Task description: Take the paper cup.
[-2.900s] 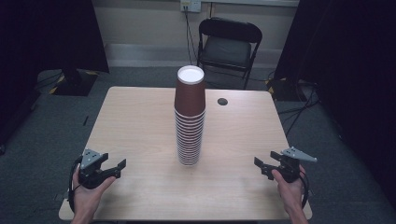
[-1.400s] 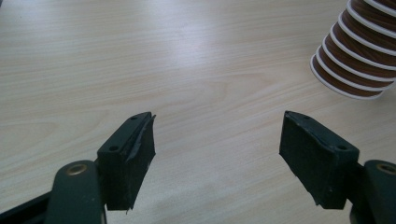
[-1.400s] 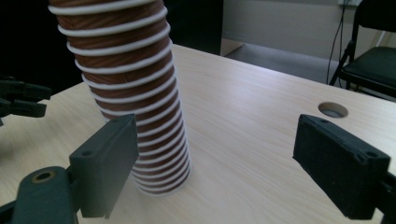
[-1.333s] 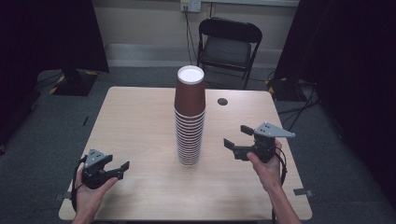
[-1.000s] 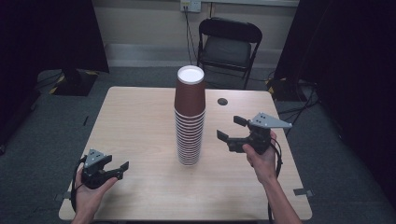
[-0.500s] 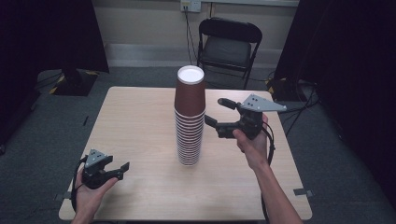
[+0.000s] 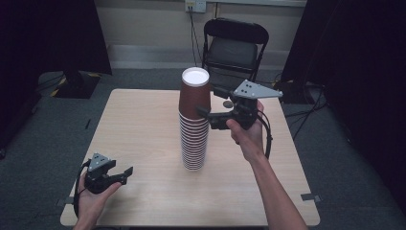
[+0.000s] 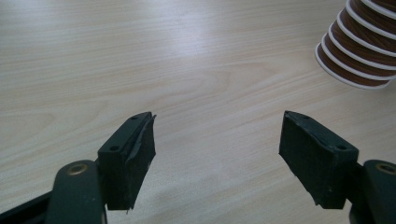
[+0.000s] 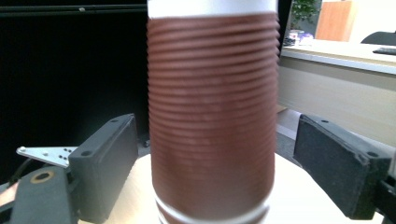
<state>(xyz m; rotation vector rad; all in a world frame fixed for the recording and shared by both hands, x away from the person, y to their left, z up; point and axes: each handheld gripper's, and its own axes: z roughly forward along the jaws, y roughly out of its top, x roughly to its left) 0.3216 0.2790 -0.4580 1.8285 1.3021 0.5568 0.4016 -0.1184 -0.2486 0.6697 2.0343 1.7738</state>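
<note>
A tall stack of brown ribbed paper cups (image 7: 194,136) stands upside down at the middle of the wooden table (image 7: 139,120). The topmost cup (image 7: 195,93) rides high on the stack, its white bottom facing up. My right gripper (image 7: 207,99) is held level at that cup's height, open. In the right gripper view the top cup (image 9: 212,116) sits between the pads (image 9: 109,163) with a gap on each side. My left gripper (image 7: 122,171) rests low near the table's front left, open and with nothing in it. The left gripper view shows the stack's base (image 8: 359,51) beyond its jaws.
A black folding chair (image 7: 234,48) stands behind the table's far edge. Cables run over the grey carpet to the right. The table's edges lie close to my left hand (image 7: 91,201) at the front left.
My right gripper has risen and moved left from the table's right side to the top of the stack, so its jaws now flank the topmost cup. The left gripper has stayed put.
</note>
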